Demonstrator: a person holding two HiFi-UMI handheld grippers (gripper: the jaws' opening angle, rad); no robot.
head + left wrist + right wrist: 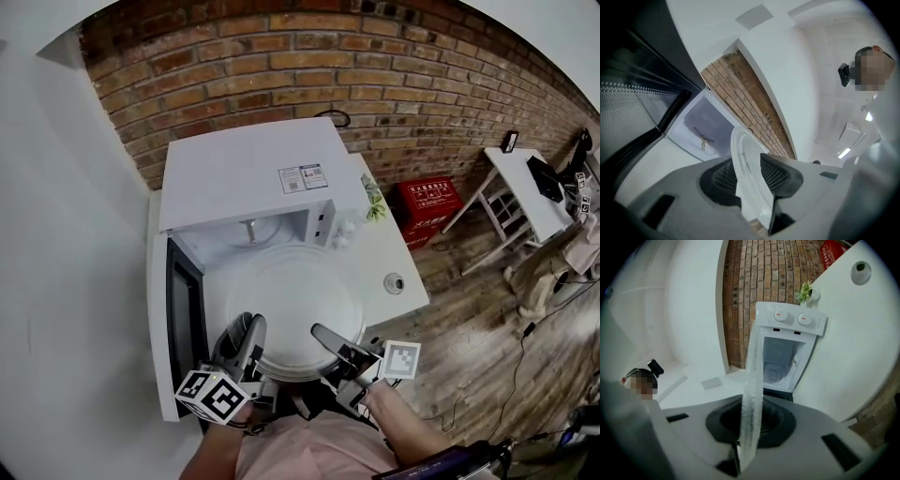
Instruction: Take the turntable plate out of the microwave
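A white microwave (pixel 248 173) sits on a white table (pixel 389 248) against a brick wall (pixel 281 56), seen steeply from above. Its door (pixel 183 300) swings wide open to the left. The round glass plate (pixel 281 300) is out of the oven cavity, held roughly level in the air in front of the opening and over the near part of the table. The left gripper (pixel 246 330) is at the plate's near left rim; in the left gripper view its jaws are closed on the rim, one dark meshed pad against each face of the glass. The right gripper (pixel 325 336) is at the near right rim, and the right gripper view shows the plate edge-on, clamped tight between its two jaws. Inside the cavity a small three-armed hub (pixel 249 228) shows on the floor, at the far side of the plate. Two round knobs (pixel 790 317) sit on the microwave's control panel, on the right of the opening. A small green plant (pixel 375 202) stands on the table just right of the microwave, and a small round object (pixel 395 282) lies nearer on the table's right side. On the wooden floor to the right, a red crate (pixel 427 202) rests by the wall, and a small white side table (pixel 520 178) stands farther right.
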